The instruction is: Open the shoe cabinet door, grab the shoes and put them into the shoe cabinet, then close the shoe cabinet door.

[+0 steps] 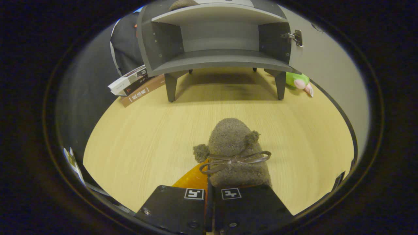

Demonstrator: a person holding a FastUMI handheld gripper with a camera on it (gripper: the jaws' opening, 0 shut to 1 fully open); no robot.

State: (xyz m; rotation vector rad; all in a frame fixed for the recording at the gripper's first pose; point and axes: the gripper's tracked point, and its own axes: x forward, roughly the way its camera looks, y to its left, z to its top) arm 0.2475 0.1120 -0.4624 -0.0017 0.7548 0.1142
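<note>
A fuzzy brown shoe (233, 148) with pom-poms and a ribbon bow points away from me, its heel end pinched between my fingers. My gripper (209, 195) is shut on the shoe and holds it over the wooden table (140, 140); an orange inner part shows at the shoe's left side. Beyond it stands the grey shoe cabinet (218, 39) on short legs, its inside shelf bare. Its door (326, 75) is swung open to the right, with a metal hinge (295, 36) at the cabinet's right wall.
A few books (137, 85) lie stacked left of the cabinet's front left leg. A green and pink plush toy (298, 82) lies by the right leg, next to the open door. A person in dark clothing (125, 42) stands behind the cabinet's left side.
</note>
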